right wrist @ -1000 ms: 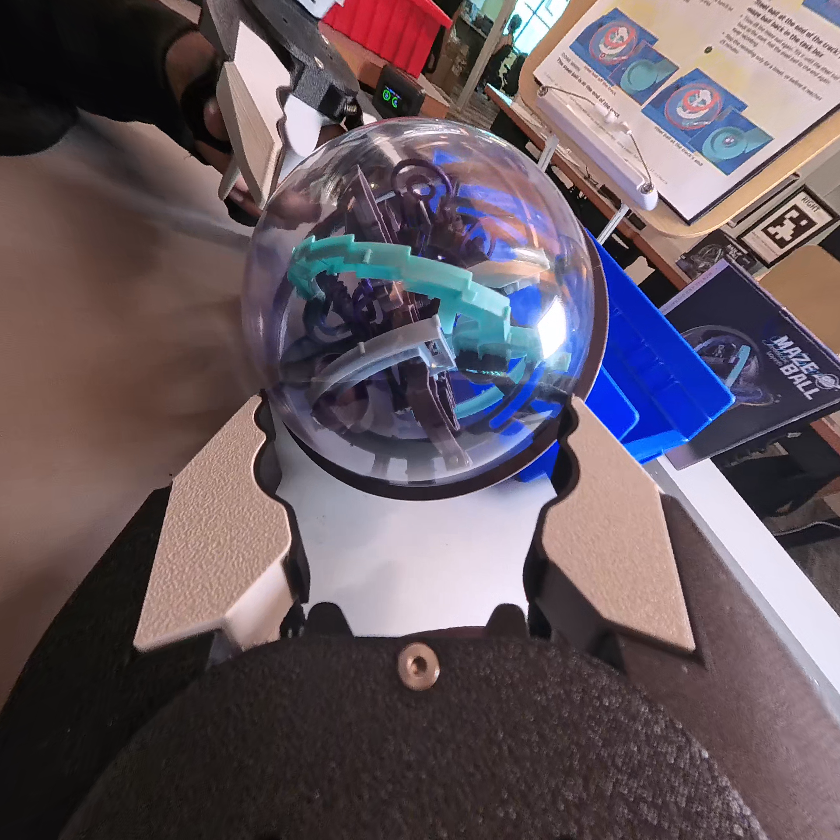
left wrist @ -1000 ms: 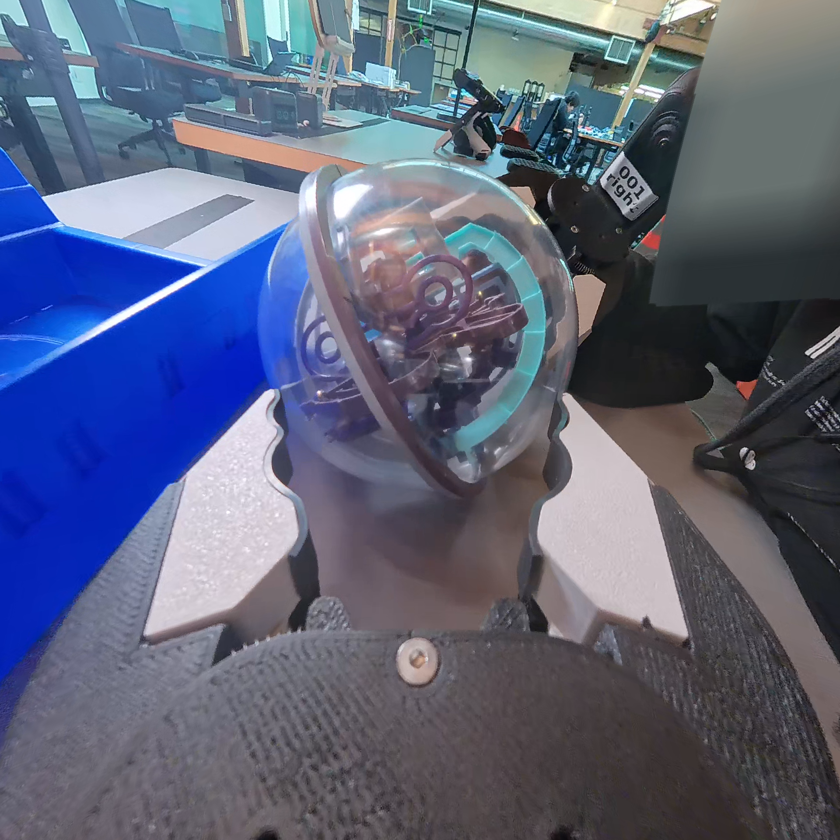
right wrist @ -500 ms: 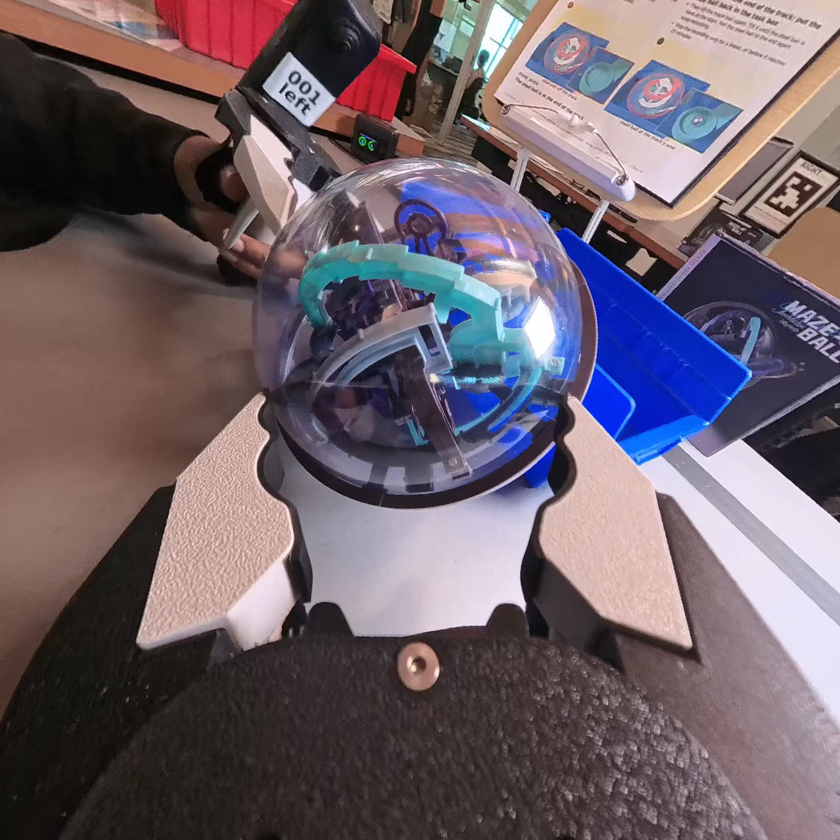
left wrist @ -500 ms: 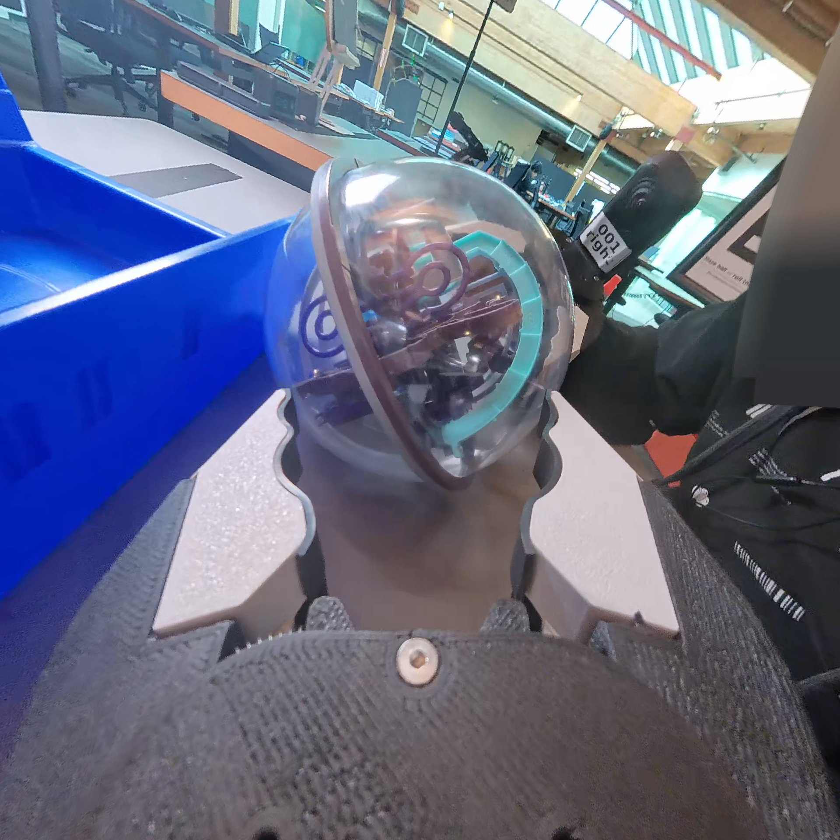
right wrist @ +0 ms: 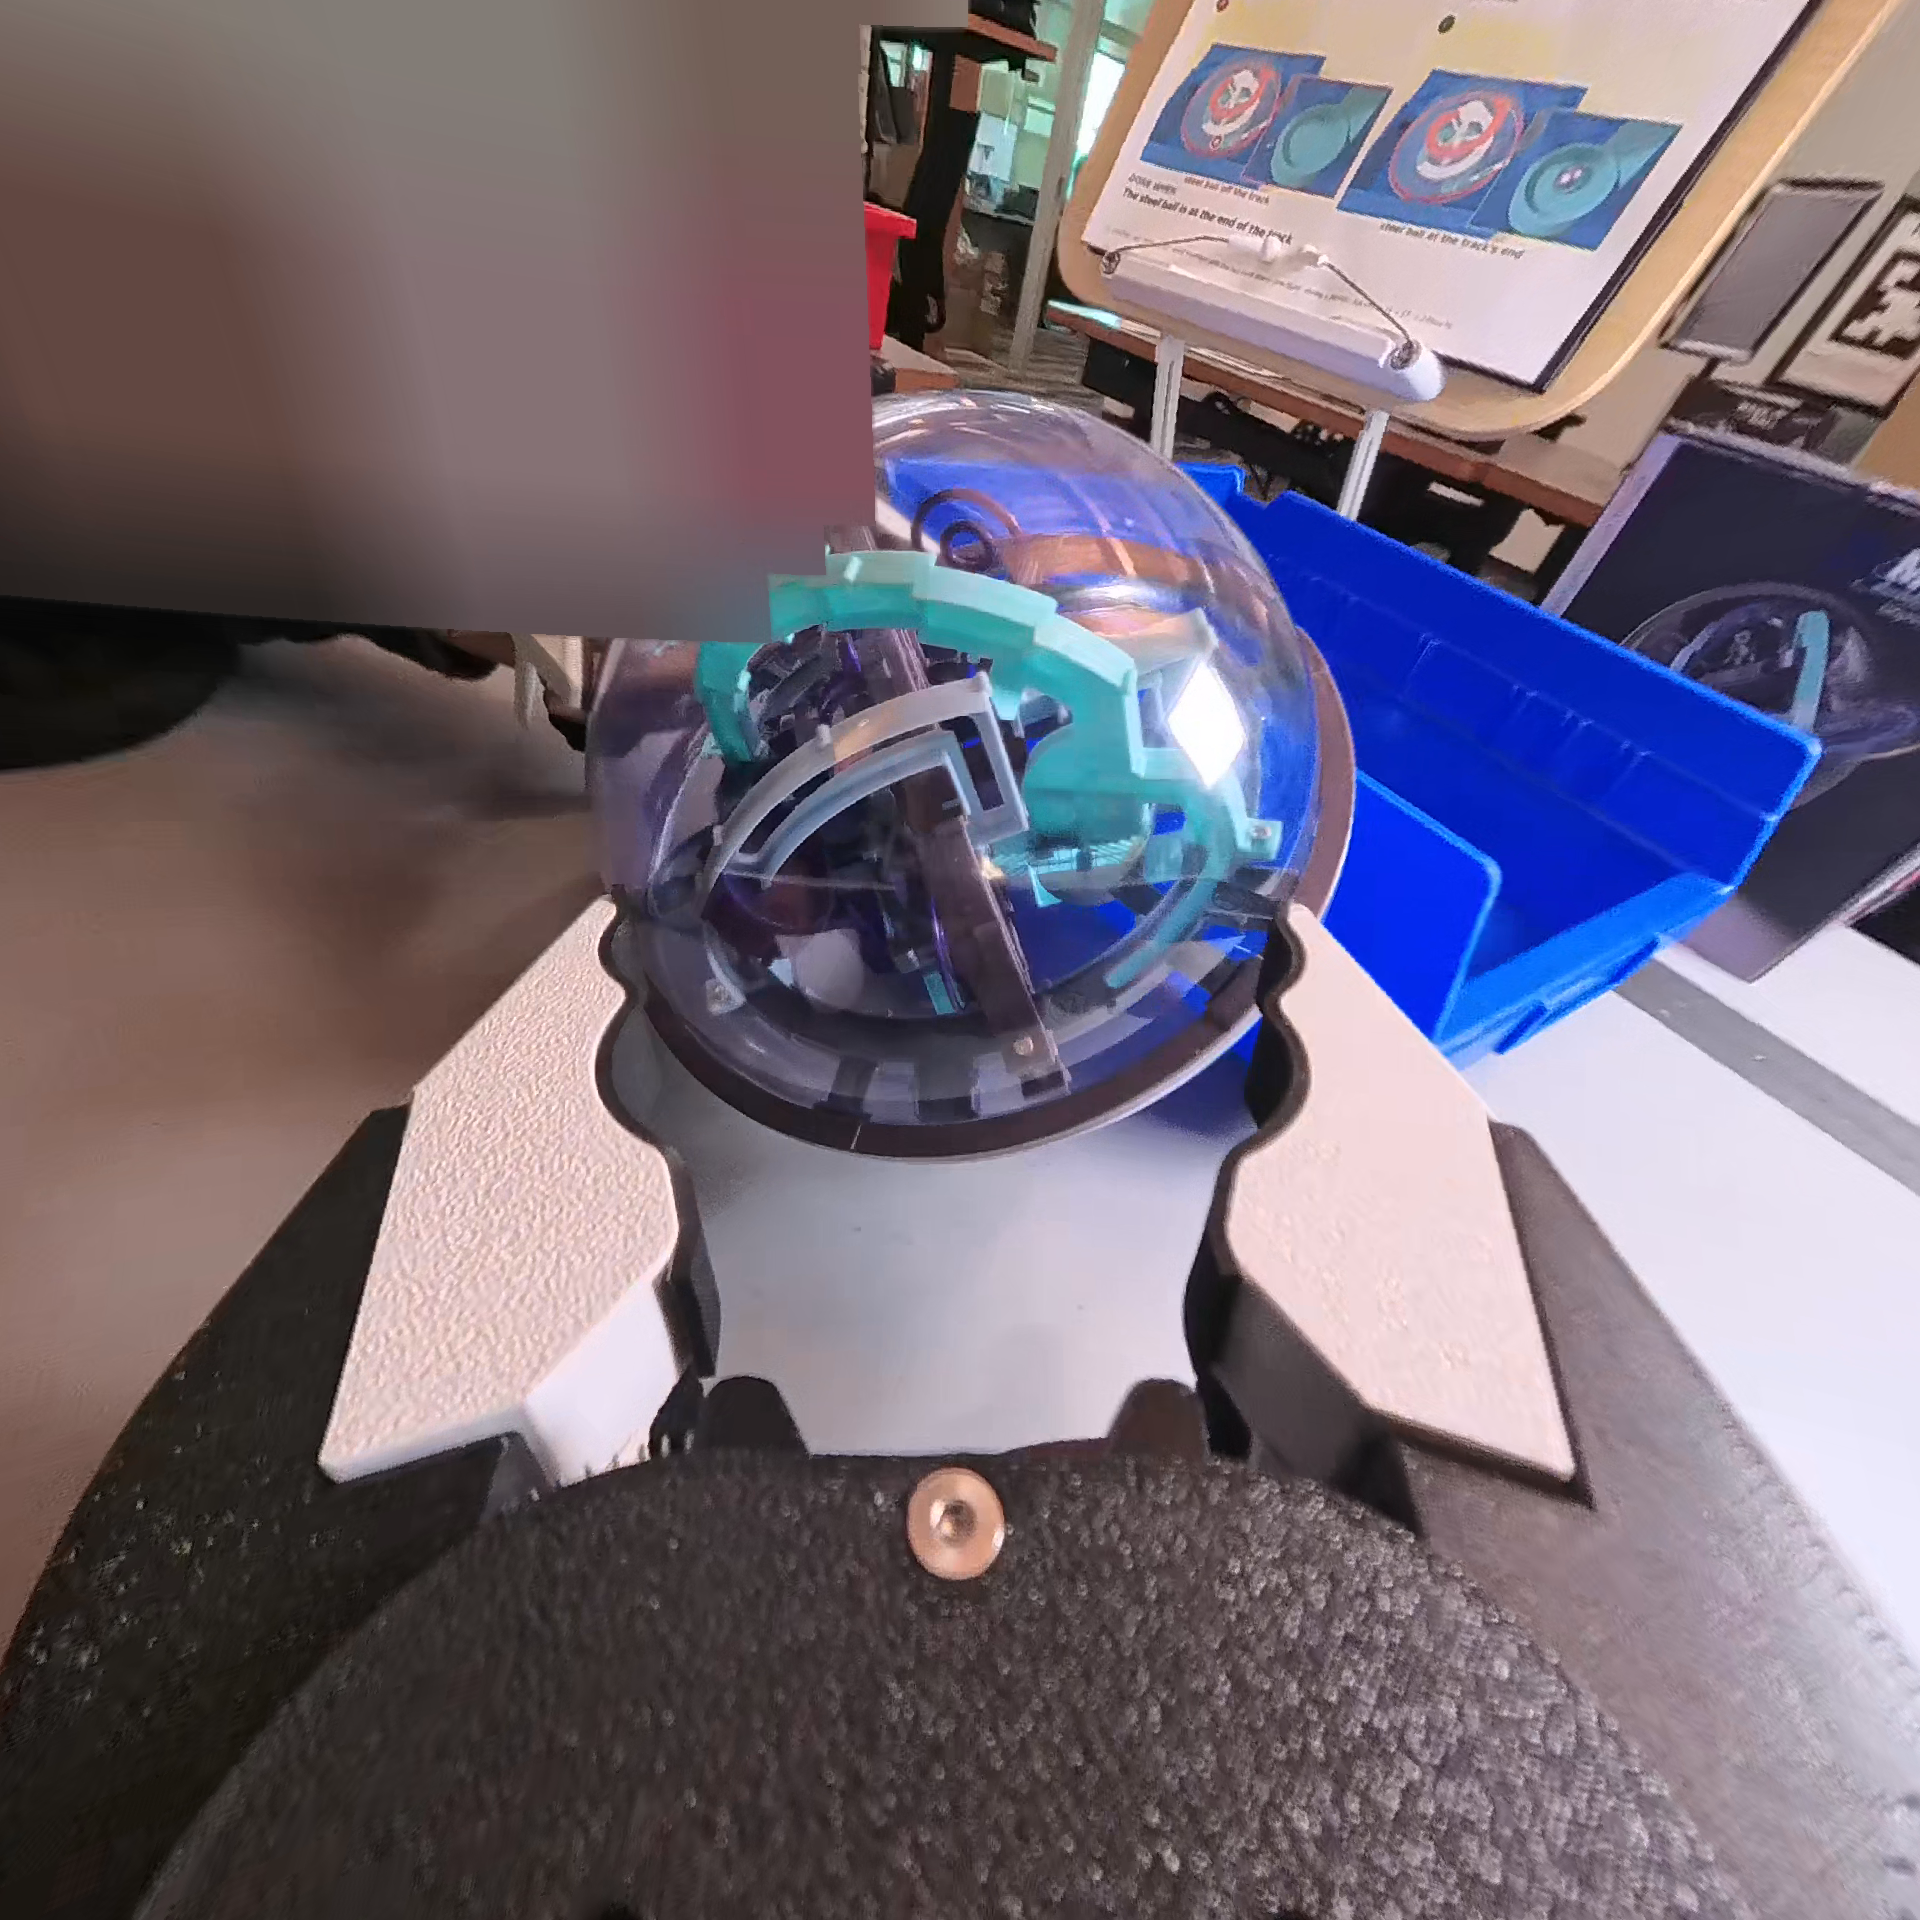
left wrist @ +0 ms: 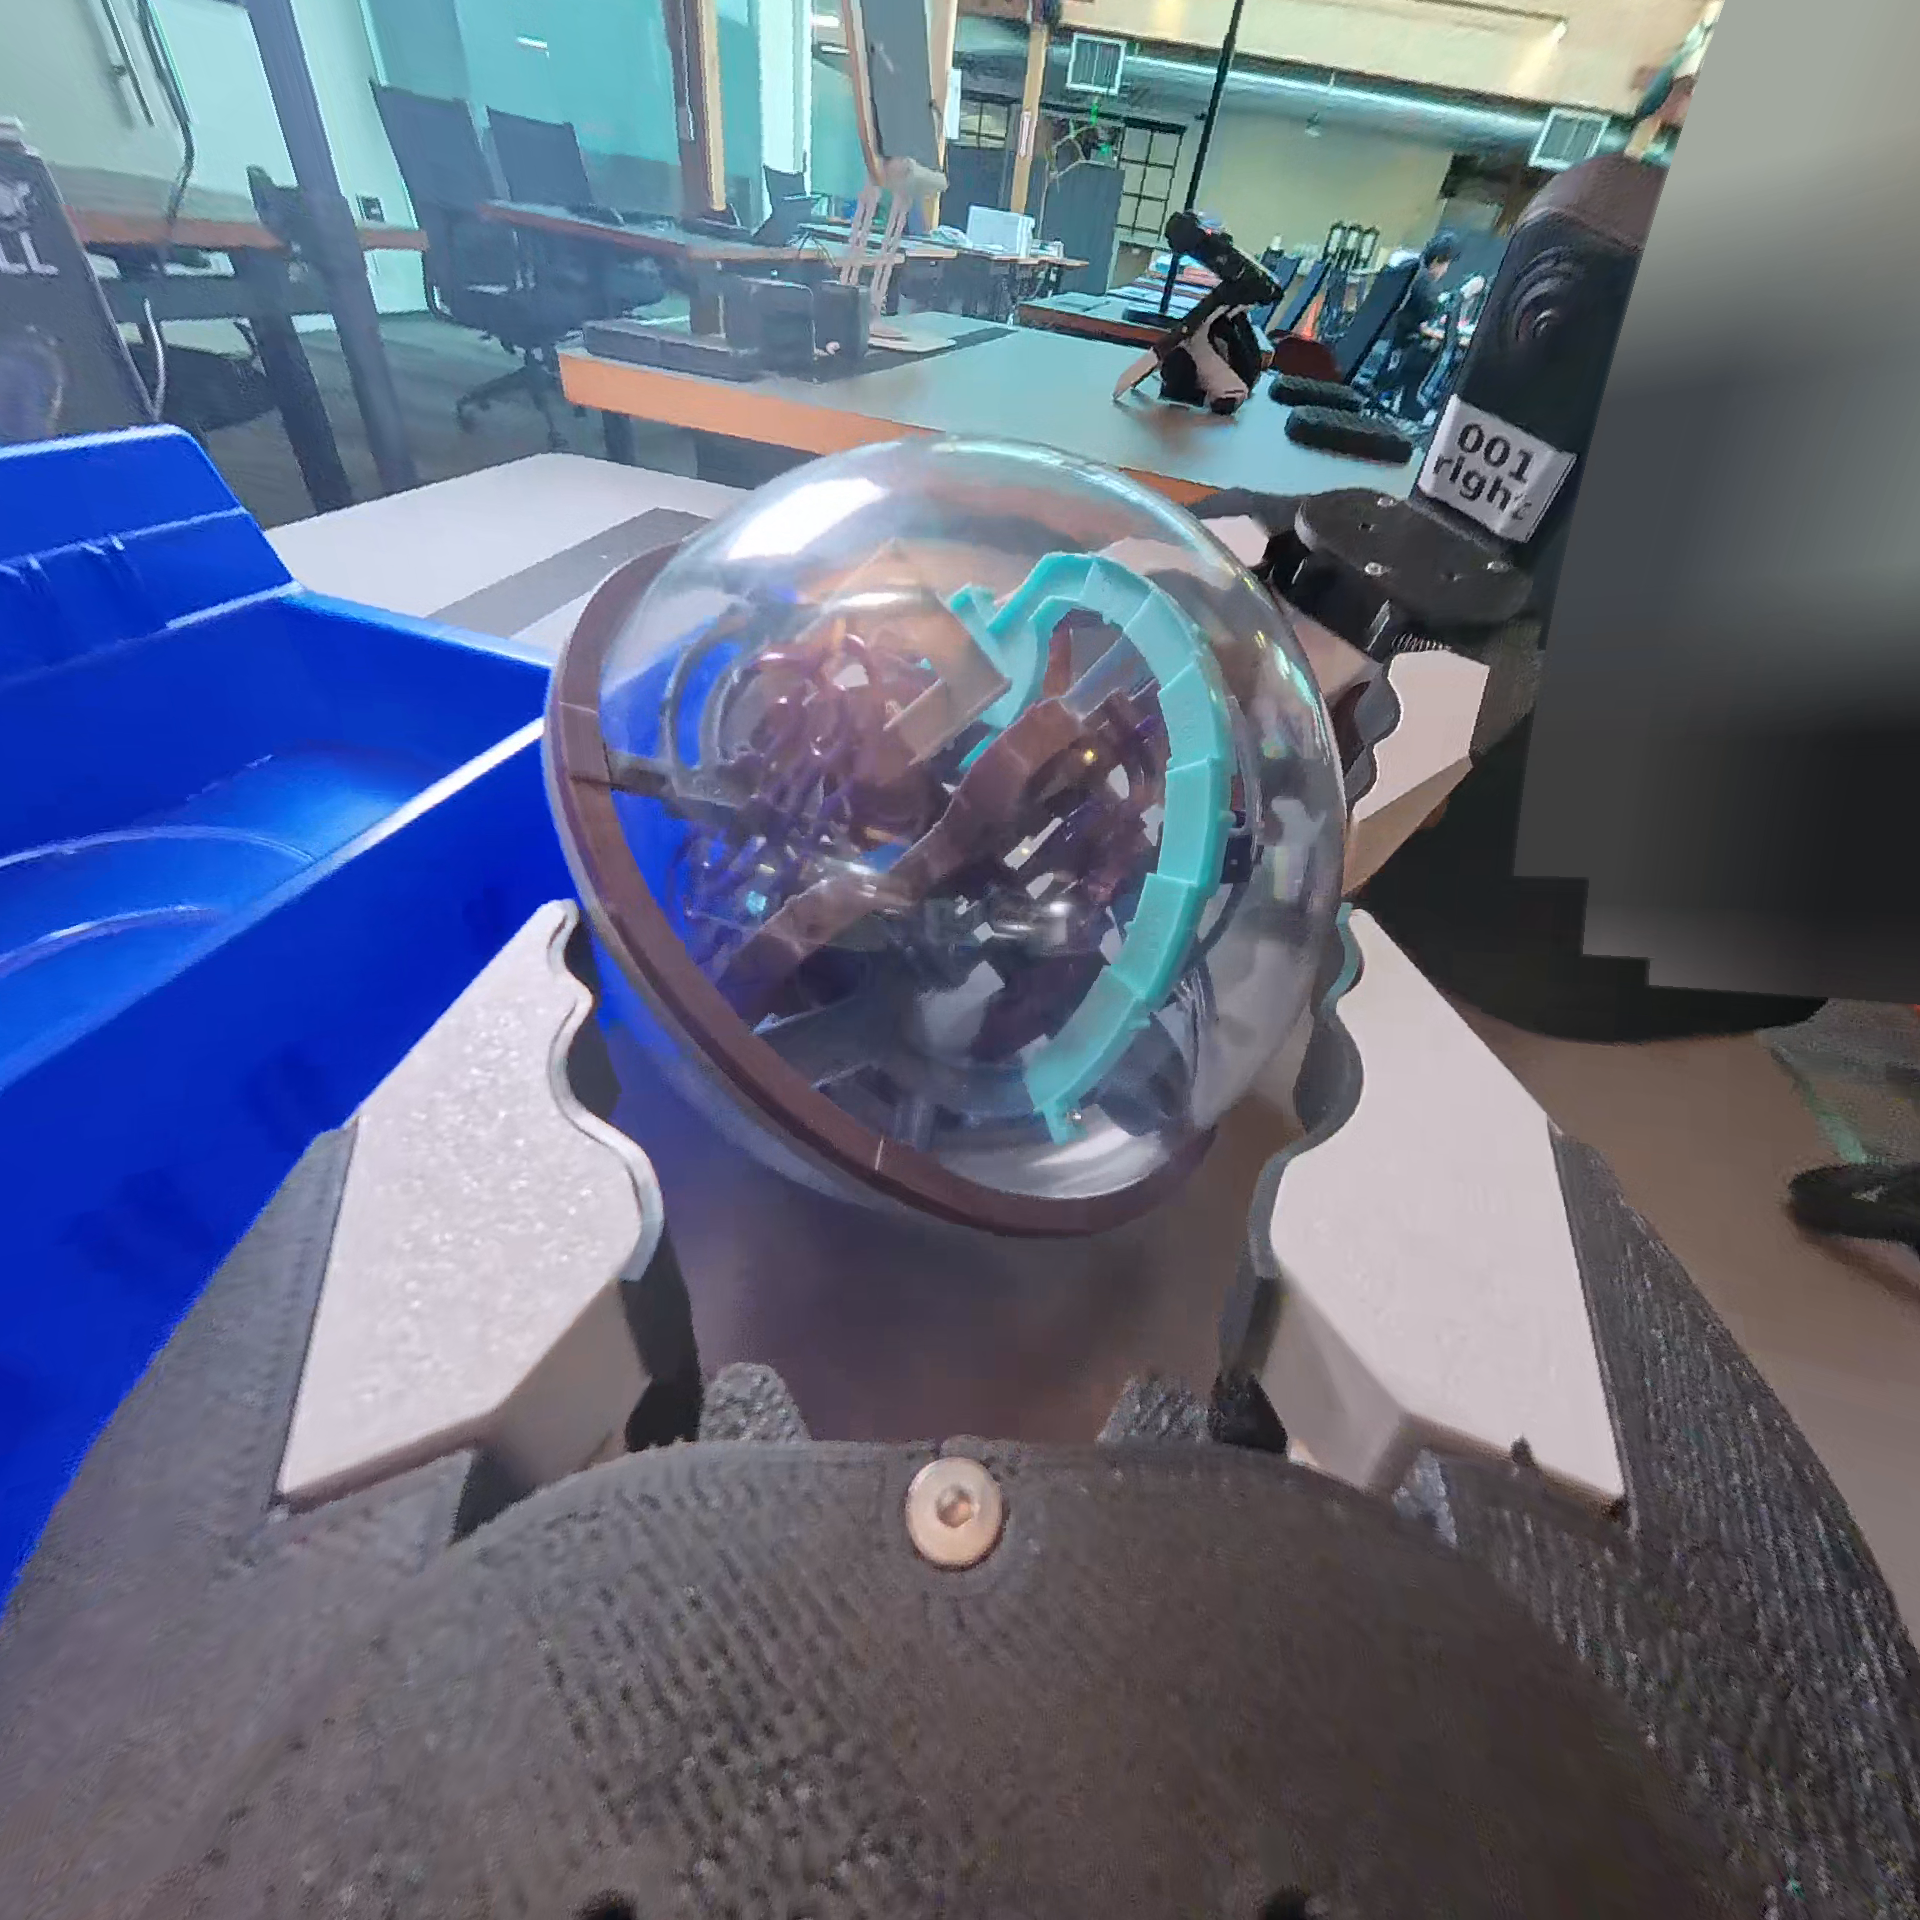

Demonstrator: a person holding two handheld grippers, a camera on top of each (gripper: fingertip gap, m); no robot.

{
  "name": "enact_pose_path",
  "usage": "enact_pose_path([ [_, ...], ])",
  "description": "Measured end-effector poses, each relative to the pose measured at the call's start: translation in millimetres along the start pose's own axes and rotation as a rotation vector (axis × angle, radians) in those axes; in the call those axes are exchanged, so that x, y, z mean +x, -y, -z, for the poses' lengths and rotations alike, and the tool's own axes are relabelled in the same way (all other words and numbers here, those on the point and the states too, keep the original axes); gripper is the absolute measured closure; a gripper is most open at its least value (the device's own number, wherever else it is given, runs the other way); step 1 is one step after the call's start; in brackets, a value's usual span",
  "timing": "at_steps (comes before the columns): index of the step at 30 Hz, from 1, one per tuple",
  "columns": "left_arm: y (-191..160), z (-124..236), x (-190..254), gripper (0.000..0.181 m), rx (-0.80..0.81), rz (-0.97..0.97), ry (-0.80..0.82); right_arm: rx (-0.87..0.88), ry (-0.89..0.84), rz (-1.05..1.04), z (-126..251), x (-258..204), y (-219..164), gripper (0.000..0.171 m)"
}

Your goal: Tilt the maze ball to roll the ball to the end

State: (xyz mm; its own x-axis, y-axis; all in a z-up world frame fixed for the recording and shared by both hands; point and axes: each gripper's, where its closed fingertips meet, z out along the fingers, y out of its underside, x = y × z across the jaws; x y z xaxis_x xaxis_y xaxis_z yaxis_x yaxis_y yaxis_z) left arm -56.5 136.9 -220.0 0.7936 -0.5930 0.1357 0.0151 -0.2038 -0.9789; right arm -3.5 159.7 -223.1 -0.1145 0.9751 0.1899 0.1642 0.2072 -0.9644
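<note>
In the left wrist view, the left tool [left wrist: 951, 997] is seen reaching forward, roughly level, with its two pale fingers [left wrist: 457, 1174] spread wide and pressed against the lower sides of the maze ball [left wrist: 940, 831], so that the sphere is gripped between them. The ball is held in the air above the bench [left wrist: 1662, 1143], tilted so that its dark equator ring runs from 10 o'clock down to 5 o'clock, with the teal track arching on the 3 o'clock side. No steel ball can be made out with certainty inside. A blue bin [left wrist: 208, 831] lies just beside the sphere at 9 o'clock. Beyond the sphere, at 2 o'clock, the right tool [left wrist: 1361, 727] is seen meeting the ball's far side, its black handle rising upright.

In the right wrist view, the right tool [right wrist: 940, 971] is likewise clamped on the maze ball [right wrist: 966, 779], its fingers [right wrist: 520, 1195] cupping the lower half. The blue bin [right wrist: 1558, 790] stands behind the ball at 2 o'clock, a dark box [right wrist: 1766, 644] beyond it, and an instruction board [right wrist: 1403, 156] farther off at 1 o'clock.
</note>
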Motion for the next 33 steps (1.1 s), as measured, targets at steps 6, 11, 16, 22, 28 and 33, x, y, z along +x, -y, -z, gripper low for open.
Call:
enact_pose_path([
  [6, 3.3, 0.5, -1.5, 0.049, -0.002, 0.094, -0.016, 0.021, 0.039, -0.105, 1.2, 2.7, -0.6, 0.056],
  [11, 3.3, 4.1, -2.9, 0.053, 0.002, 0.158, -0.035, 0.027, 0.052, -0.110, 0.9, 2.5, -0.5, 0.057],
  [16, 4.4, 8.0, -4.5, 0.058, 0.009, 0.207, -0.050, 0.020, 0.050, -0.095, 0.3, 2.8, -2.6, 0.055],
  [22, 1.6, 19.8, -7.9, 0.068, 0.027, 0.281, -0.086, -0.001, 0.016, -0.047, -3.6, -1.1, -0.5, 0.055],
  [28, 3.8, 32.9, -11.8, 0.083, 0.041, 0.273, -0.086, -0.029, -0.038, 0.012, -6.3, -4.2, 0.6, 0.057],
  [33, 16.2, 36.9, -2.2, 0.068, 0.057, 0.043, 0.020, -0.061, -0.069, 0.020, -10.1, -7.5, -0.5, 0.058],
])
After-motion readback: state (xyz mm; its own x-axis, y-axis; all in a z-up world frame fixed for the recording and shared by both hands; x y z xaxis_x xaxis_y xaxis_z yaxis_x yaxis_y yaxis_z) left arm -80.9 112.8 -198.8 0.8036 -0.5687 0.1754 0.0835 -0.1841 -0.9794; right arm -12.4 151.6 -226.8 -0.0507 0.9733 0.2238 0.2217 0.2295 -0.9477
